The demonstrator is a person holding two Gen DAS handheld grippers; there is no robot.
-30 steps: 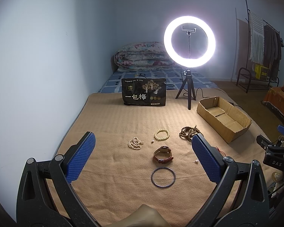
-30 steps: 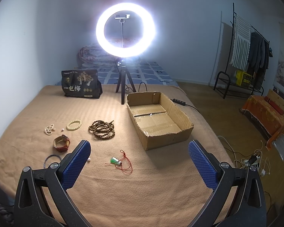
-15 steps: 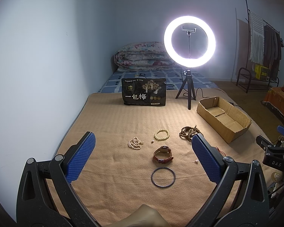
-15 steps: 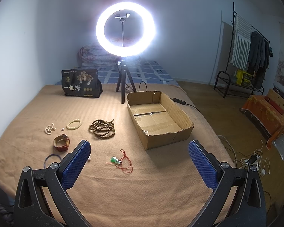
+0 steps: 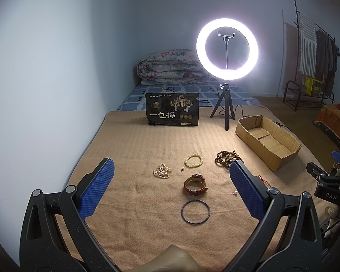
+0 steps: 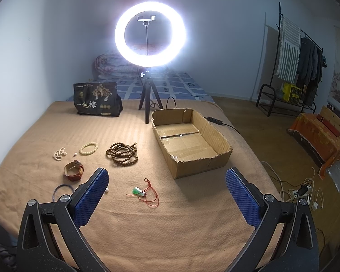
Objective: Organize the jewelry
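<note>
Both grippers, left (image 5: 170,190) and right (image 6: 166,195), spread wide w/ nothing held; imo the thin dark hoop bangle (image 5: 195,211) at 6 o'clock could skid on the tan blanket (image 5: 133,149) bc it lies so flat.

Left wrist view: right finger of the left claw (image 5: 171,189) covers the near edge of the wooden bead strand (image 5: 227,158) and most of the red cord (image 5: 264,180); its pendant not visible here. Small pale bead (image 5: 235,192) beside that finger too small to identify. Right claw (image 5: 328,174) cut off at frame edge; jaw spacing not readable from this view. Right wrist view: left finger of the right claw (image 6: 166,187) hides part of the dark bangle (image 6: 63,189). Tiny object (image 6: 74,154) between pearl strand (image 6: 59,153) and cream bracelet (image 6: 89,147) unresolved. Ring light (image 6: 150,31) glare washes out the folded quilt (image 6: 115,66) behind it.
</note>
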